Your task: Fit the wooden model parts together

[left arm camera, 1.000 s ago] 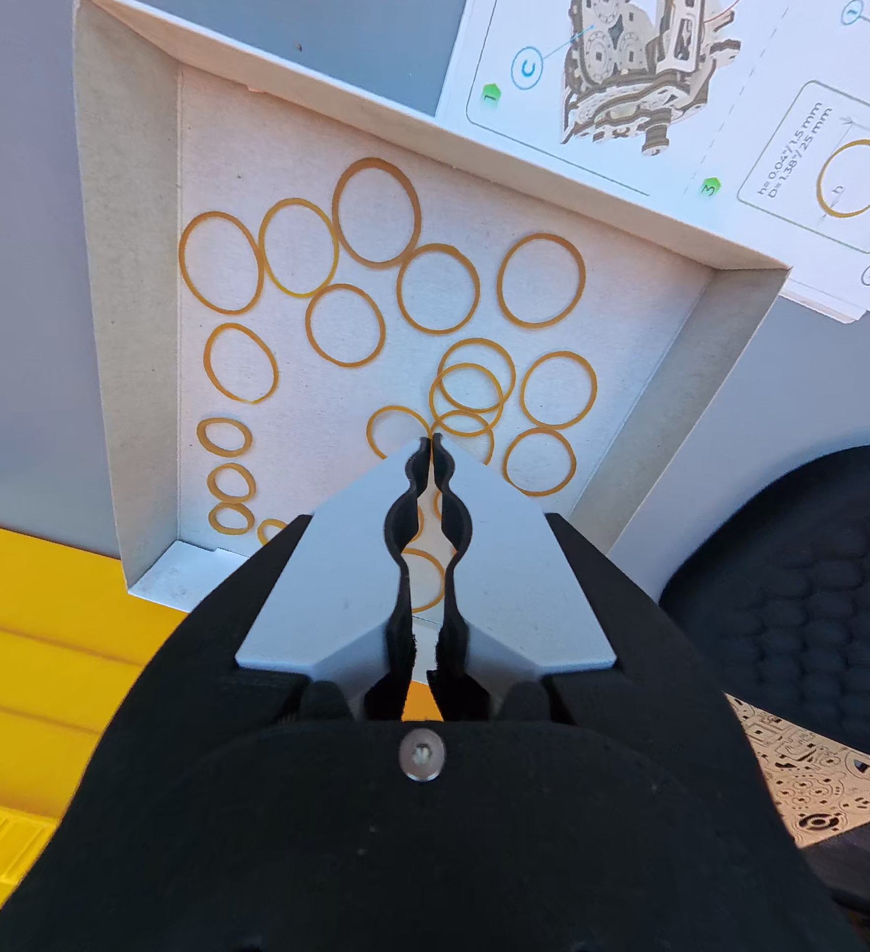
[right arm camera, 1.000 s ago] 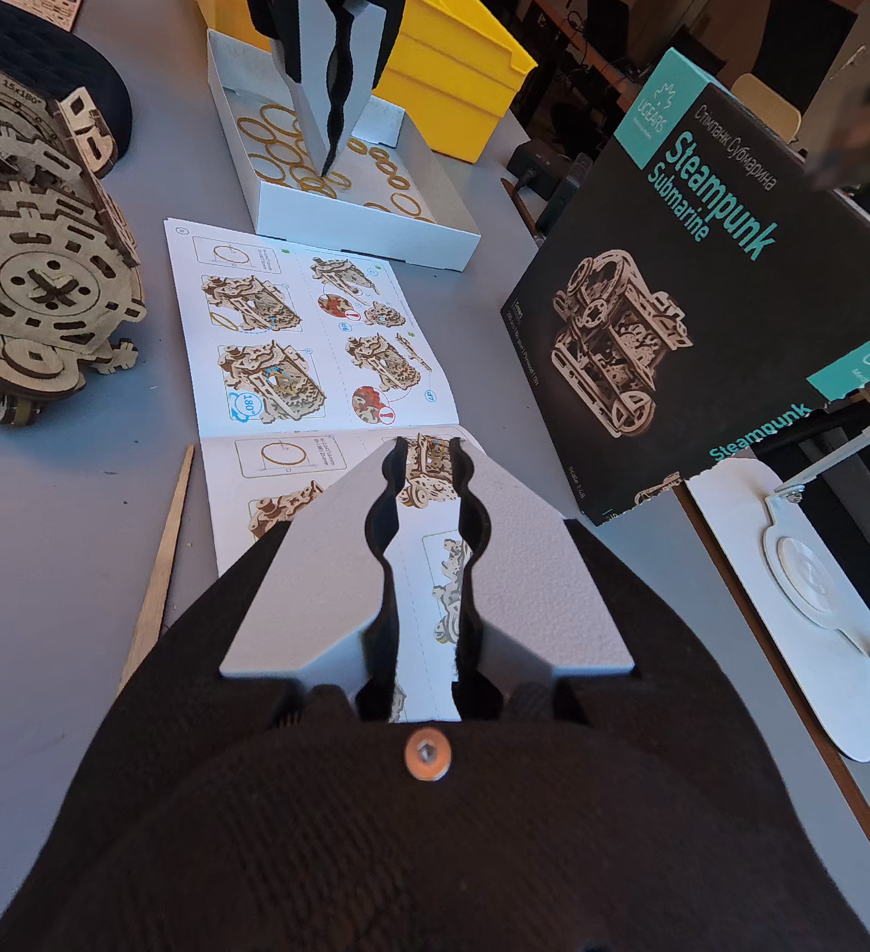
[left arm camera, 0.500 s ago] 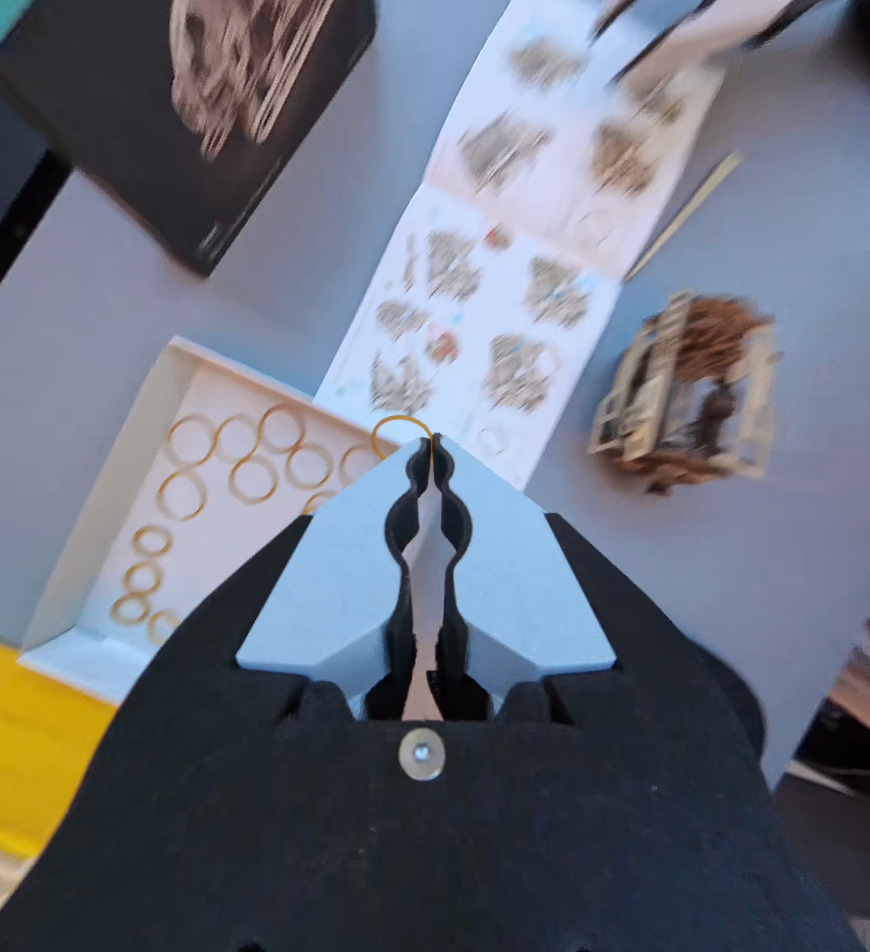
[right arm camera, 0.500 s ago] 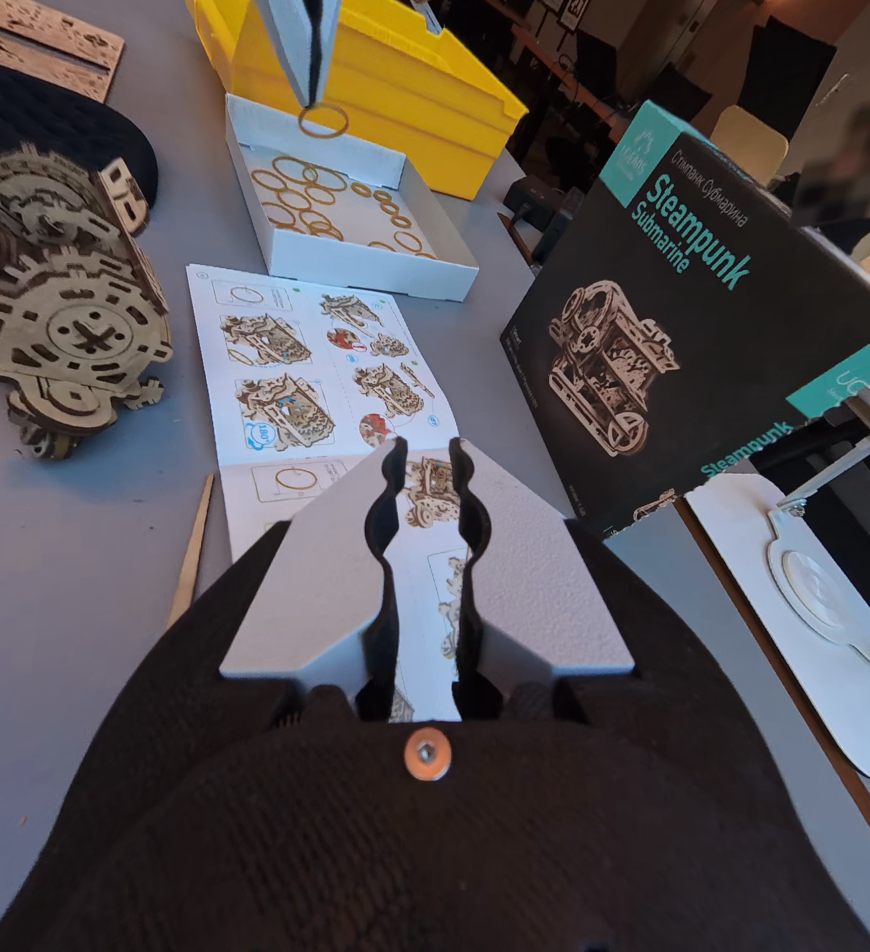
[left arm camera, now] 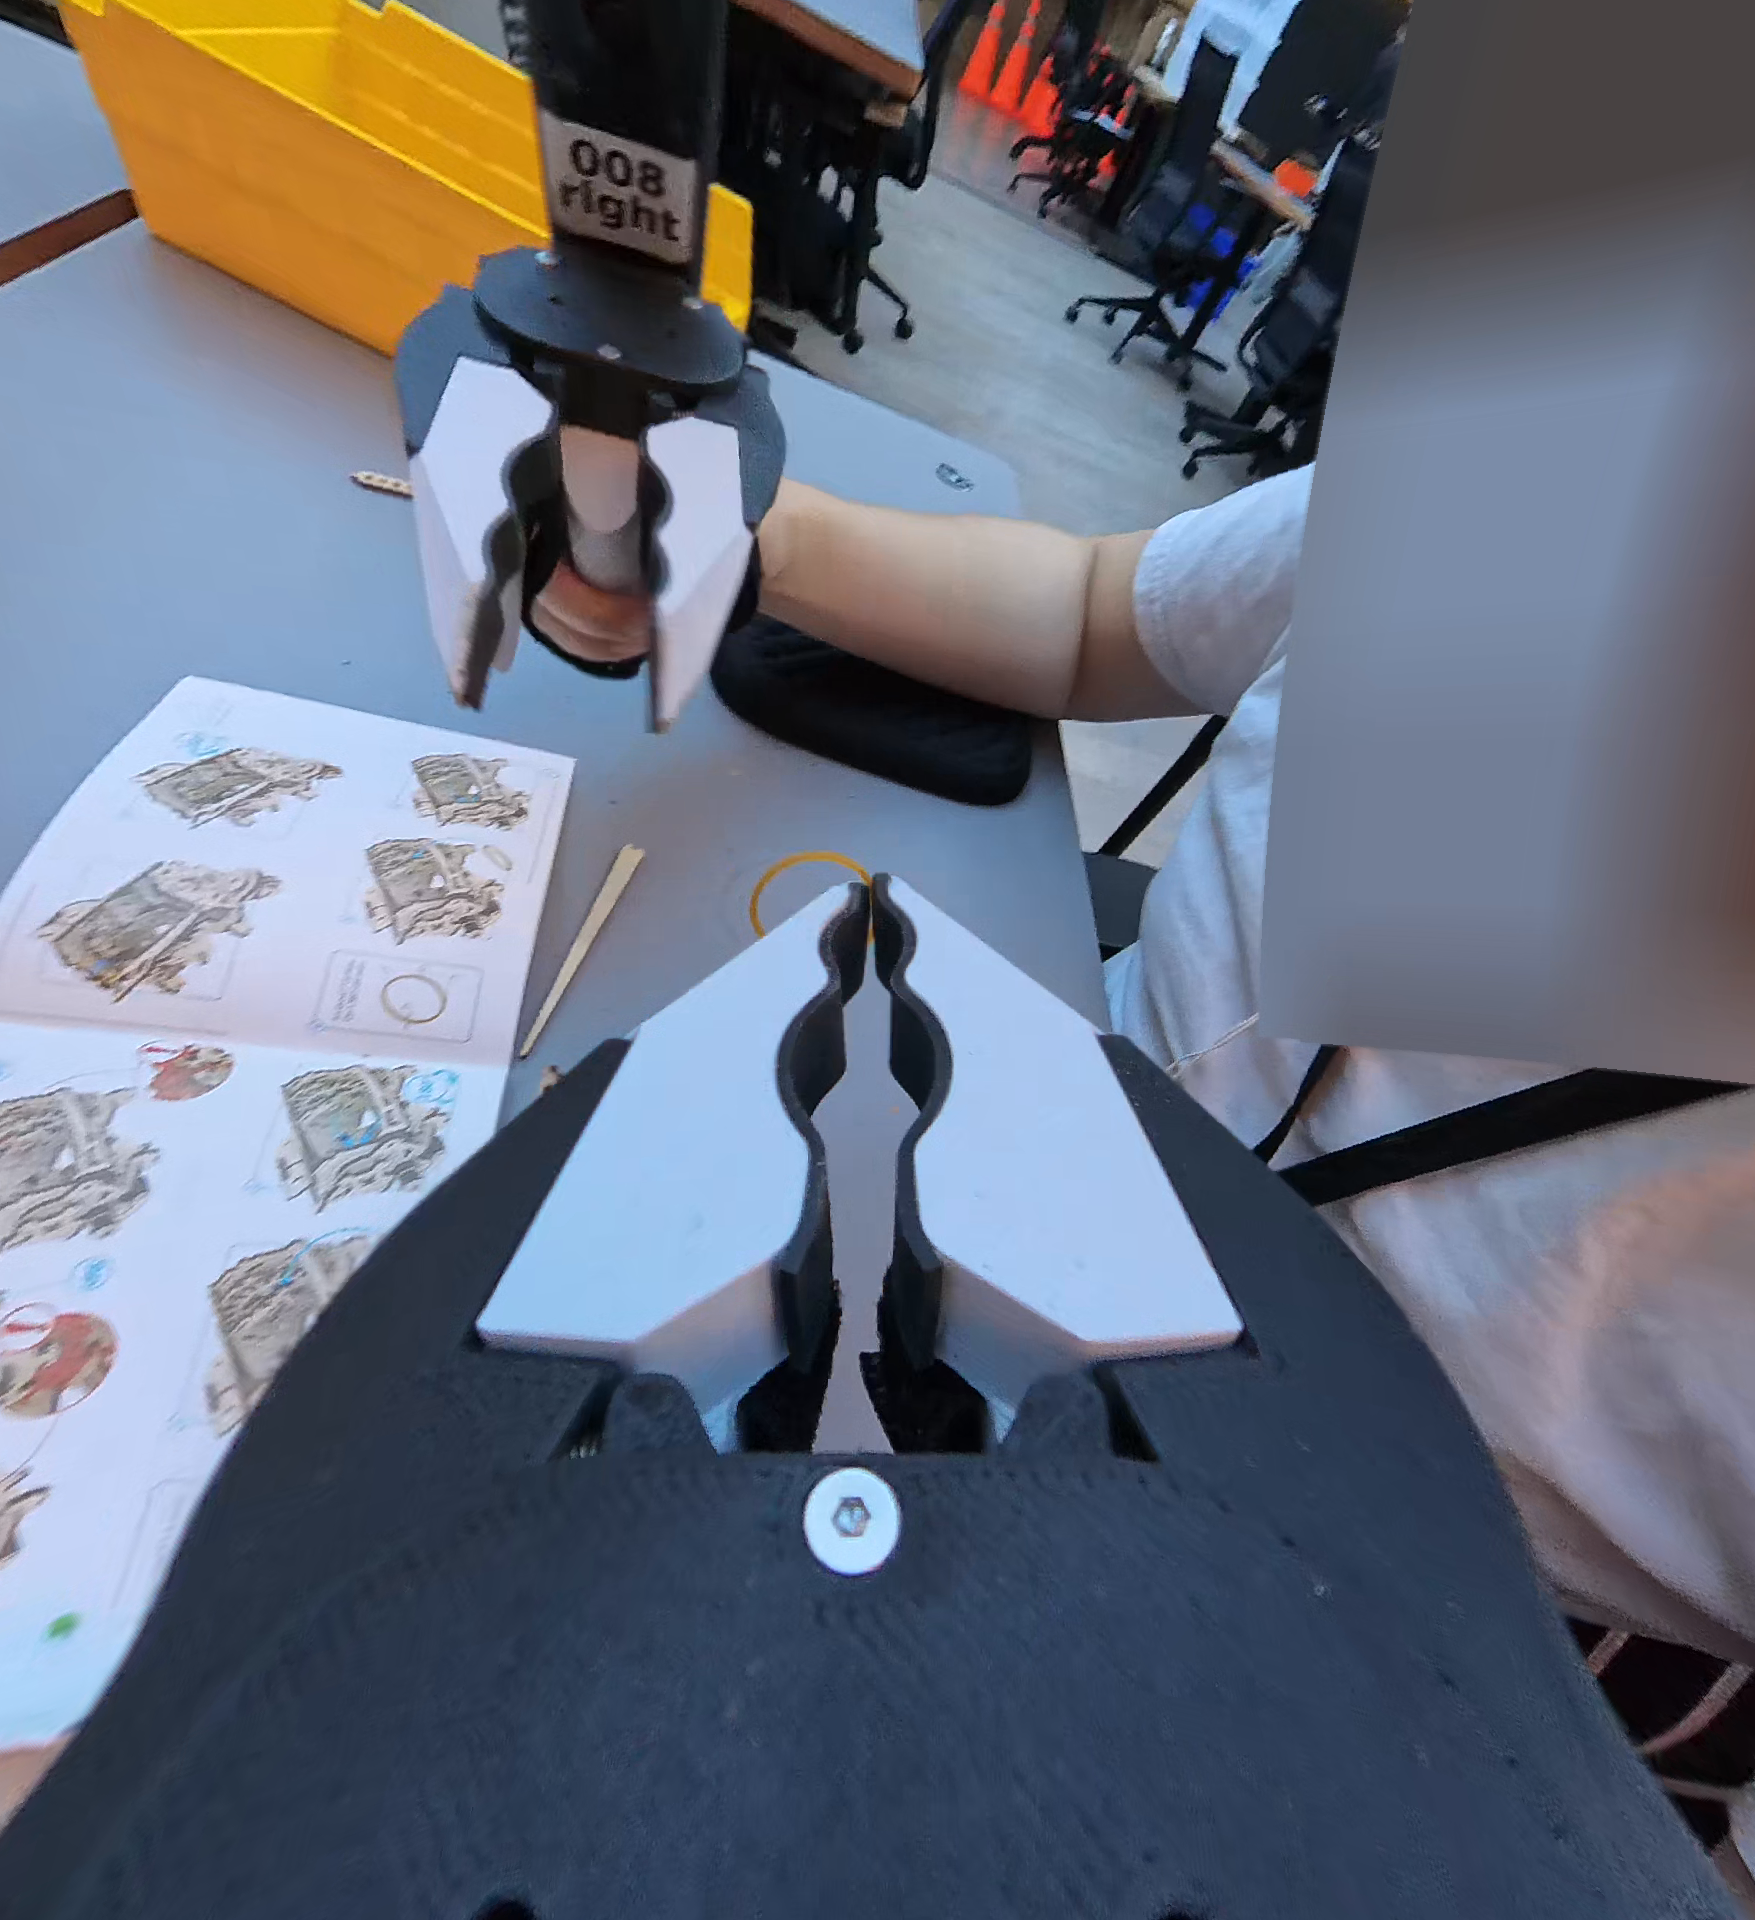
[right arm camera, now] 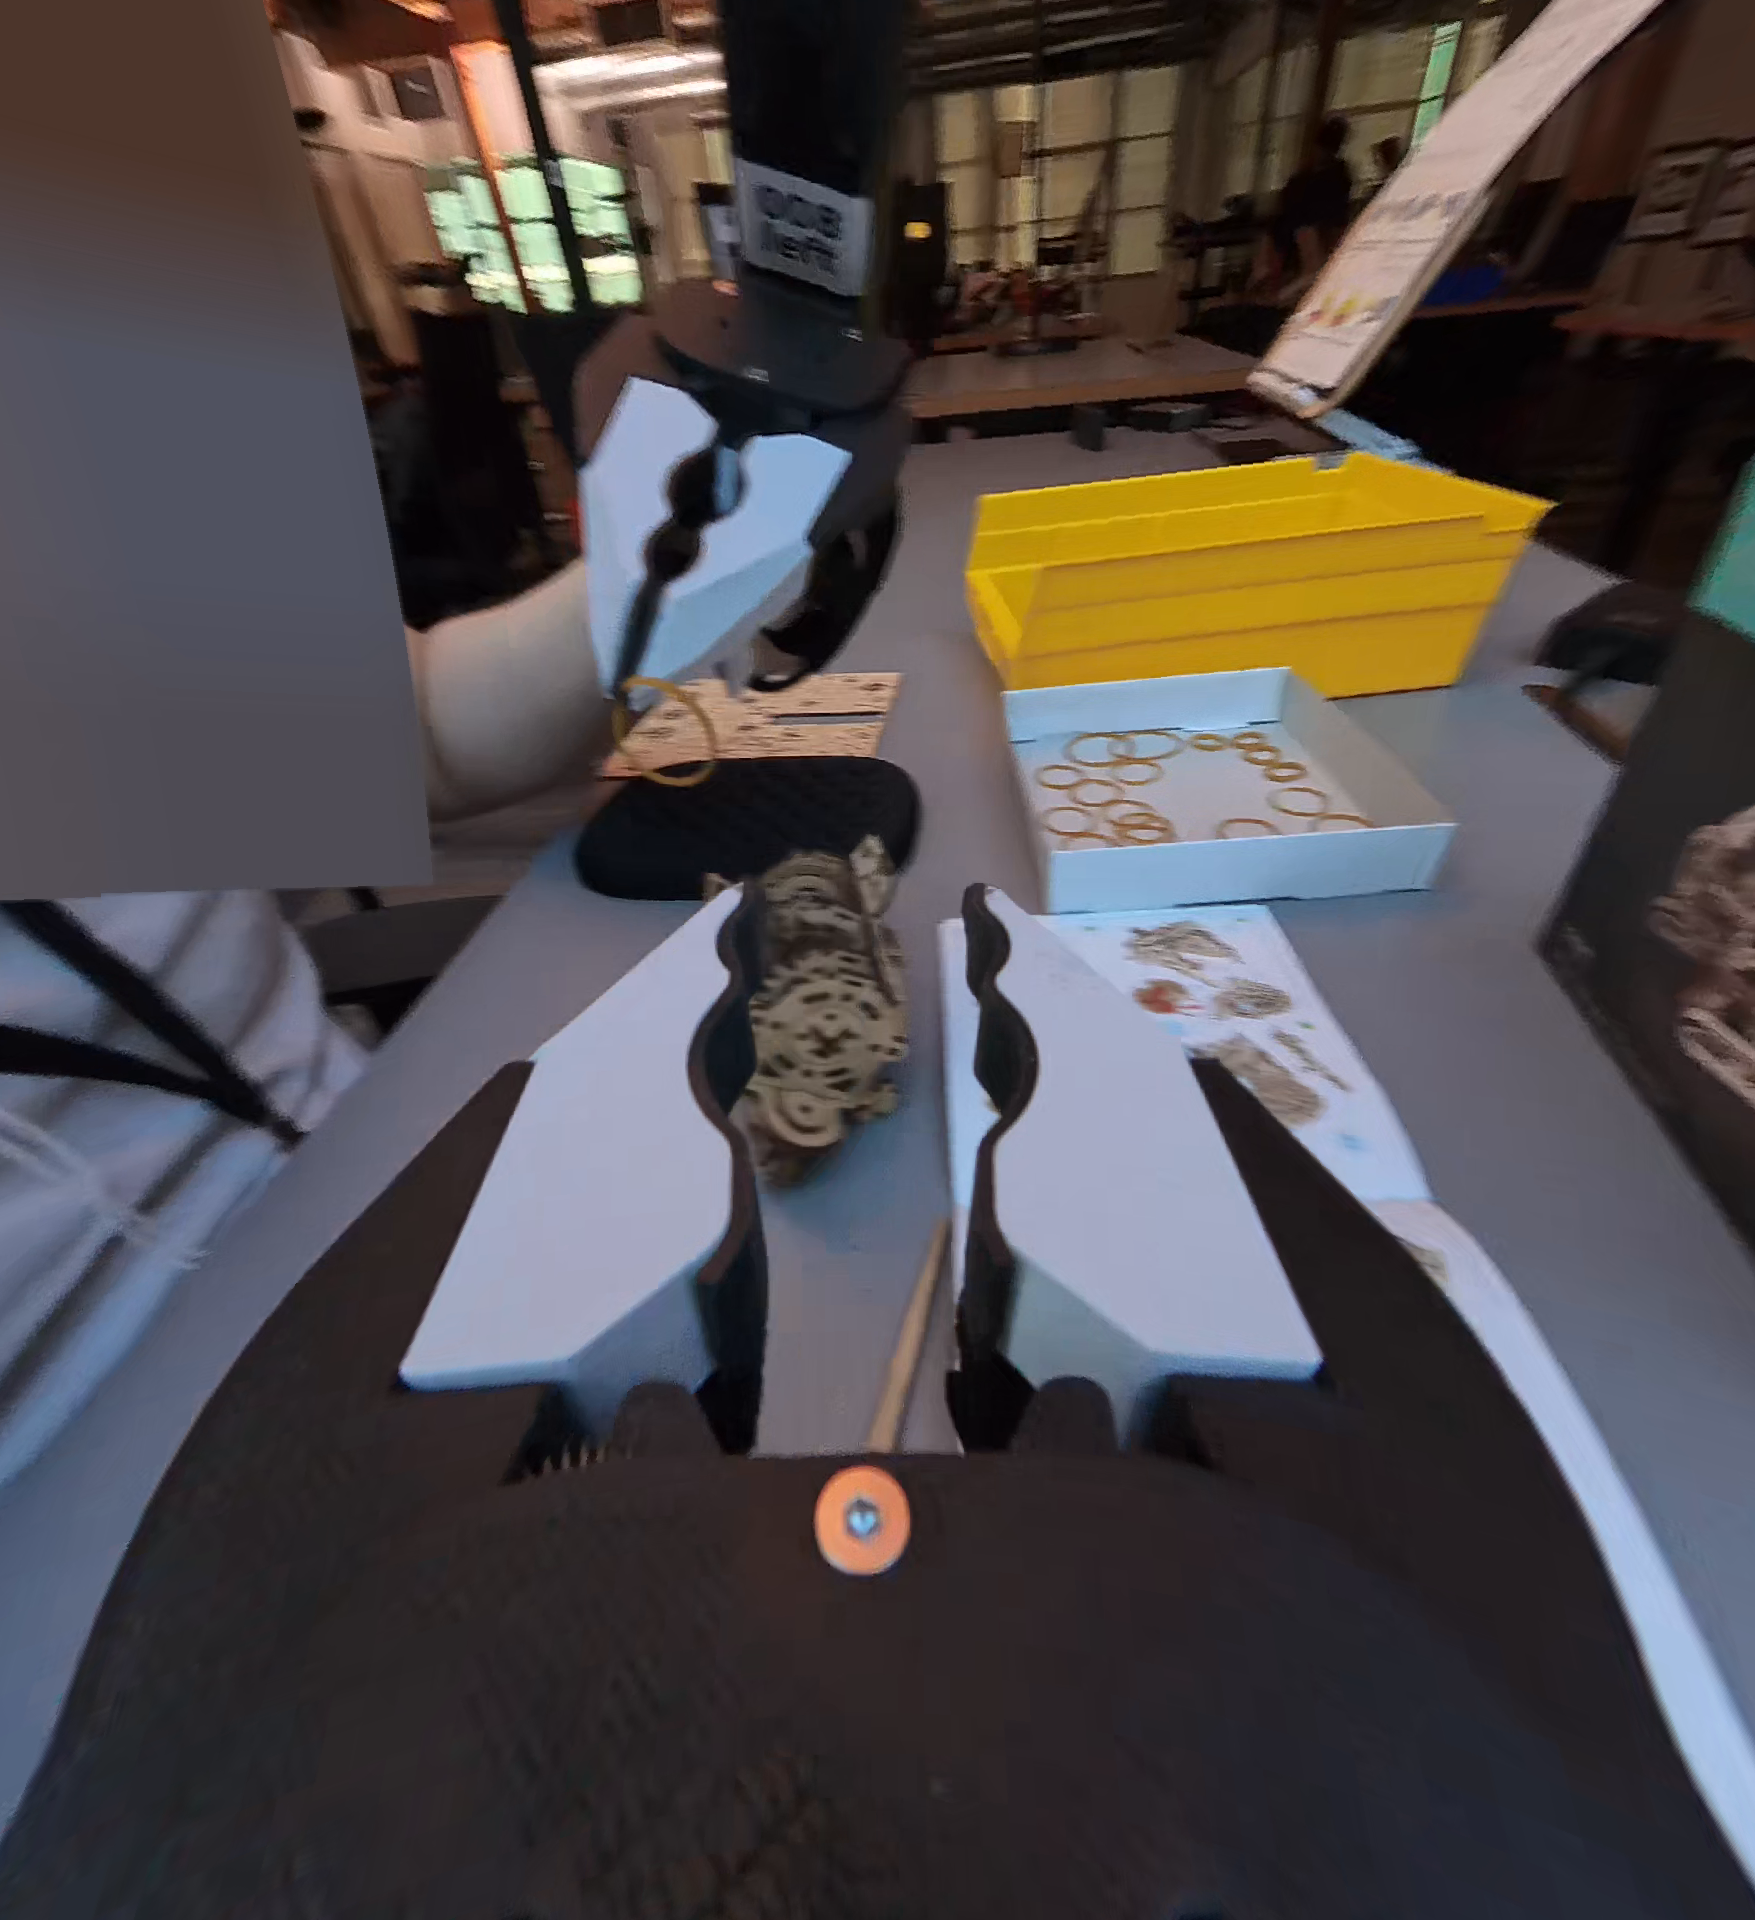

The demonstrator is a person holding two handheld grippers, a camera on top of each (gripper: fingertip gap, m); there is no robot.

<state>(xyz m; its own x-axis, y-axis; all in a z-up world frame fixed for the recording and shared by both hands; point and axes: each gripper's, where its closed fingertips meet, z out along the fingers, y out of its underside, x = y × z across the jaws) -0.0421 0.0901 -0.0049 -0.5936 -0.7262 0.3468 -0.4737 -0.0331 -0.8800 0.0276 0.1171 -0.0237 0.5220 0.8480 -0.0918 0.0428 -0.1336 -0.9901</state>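
My left gripper (left arm camera: 871,894) is shut on a thin orange rubber band (left arm camera: 808,857) and holds it in the air above the grey table. In the right wrist view the left gripper (right arm camera: 628,675) hangs at the upper left with the rubber band (right arm camera: 671,777) dangling from its tips. My right gripper (right arm camera: 854,899) is open and empty. The assembled wooden model (right arm camera: 821,1029) stands on the table beyond and between its fingers, untouched. In the left wrist view the right gripper (left arm camera: 563,707) faces me, open, above the table.
A white box (right arm camera: 1247,862) holds several rubber bands, with yellow bins (right arm camera: 1237,582) behind it. An instruction booklet (left arm camera: 229,935) and a wooden stick (left arm camera: 582,951) lie on the table. A black pad (right arm camera: 748,821) carries a wooden parts sheet (right arm camera: 790,717). The dark kit box (right arm camera: 1735,935) stands at right. My hands' fingertips stand some 8 cm from each other. The right tips stand about 15 cm off the wooden stick (left arm camera: 582,951). Seen from the right wrist view (right arm camera: 891,1370) as well.
My left gripper lifted a rubber band out of the white box and swung it away toward the person. My right gripper opened wider and turned toward the wooden model.
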